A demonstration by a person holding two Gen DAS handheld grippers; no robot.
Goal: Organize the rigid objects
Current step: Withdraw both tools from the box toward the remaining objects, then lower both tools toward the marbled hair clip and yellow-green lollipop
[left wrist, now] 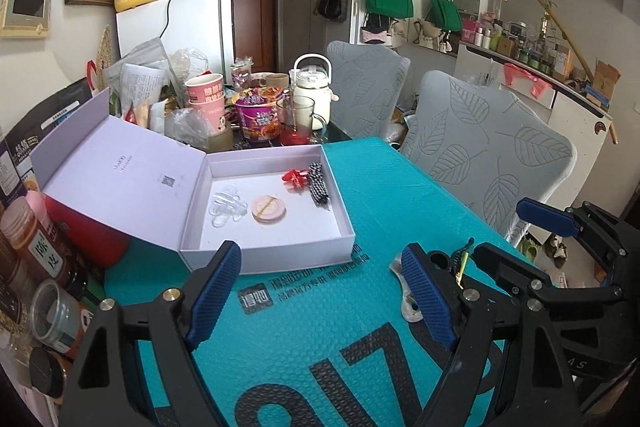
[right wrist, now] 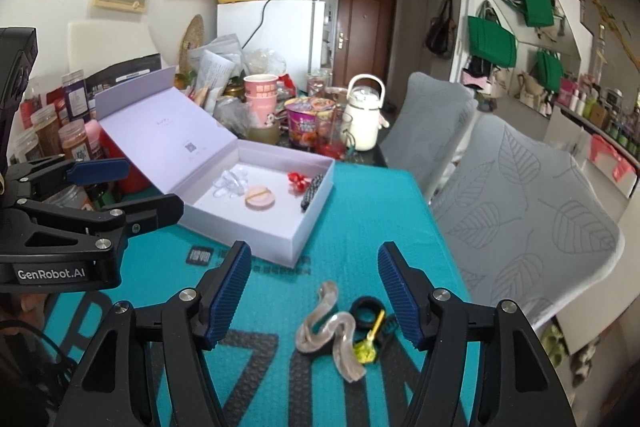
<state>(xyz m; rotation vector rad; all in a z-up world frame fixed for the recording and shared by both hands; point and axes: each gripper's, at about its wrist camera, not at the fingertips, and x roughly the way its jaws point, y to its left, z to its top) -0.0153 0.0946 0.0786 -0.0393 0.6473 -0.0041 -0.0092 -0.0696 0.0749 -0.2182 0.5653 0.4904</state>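
Right tongs (right wrist: 314, 297): released, nothing between the pads.
Left tongs (left wrist: 320, 291): released, empty, over bare mat.
Clear wavy clip (right wrist: 330, 331): on the counter (right wrist: 360, 211), just ahead of the right tongs, long axis slanting away; the right hand is nearer.
Beside it: one black ring (right wrist: 366, 311), one yellow clip (right wrist: 370, 341).
Open box (right wrist: 308, 227): farther ahead-left, holding four items.
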